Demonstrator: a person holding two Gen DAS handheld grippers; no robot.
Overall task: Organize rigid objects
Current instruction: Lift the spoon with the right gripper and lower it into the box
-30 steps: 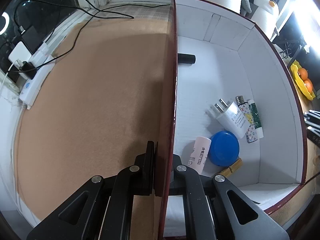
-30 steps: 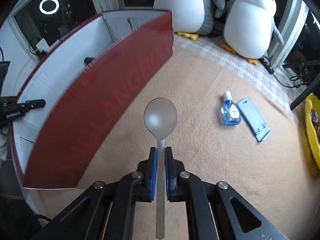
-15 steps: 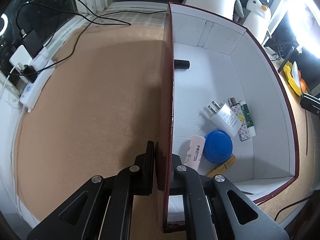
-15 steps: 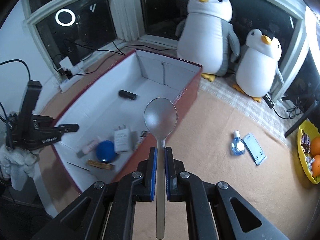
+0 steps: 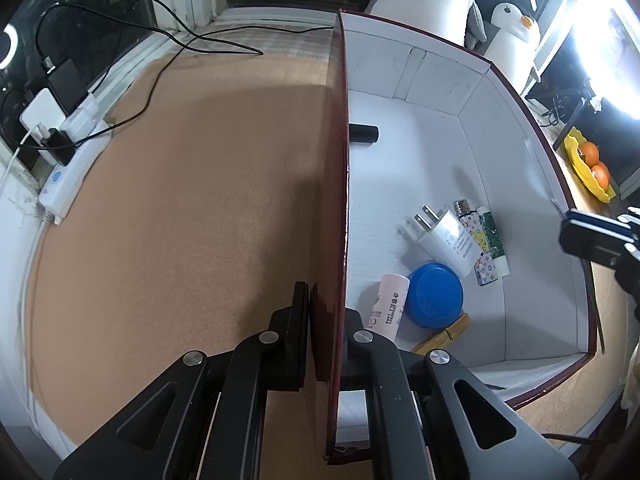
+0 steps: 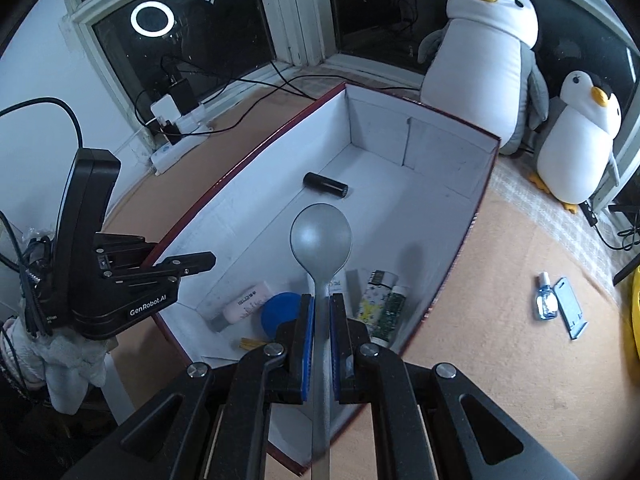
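Grey spoon (image 6: pixel 321 240) clamped in right hand-held gripper (image 6: pixel 321 322) over box (image 6: pixel 448 128), left hand-held gripper (image 5: pixel 326 320) pinching its wall, possibly lifting it

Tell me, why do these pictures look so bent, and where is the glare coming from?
Left wrist view: the fisheye lens bows the box walls, a blown-out white light glares at the upper right, and a soft shadow darkens the tan mat. Right wrist view: a ring light reflects in the dark window, the picture corners go black, and the spoon handle blurs near the lens.
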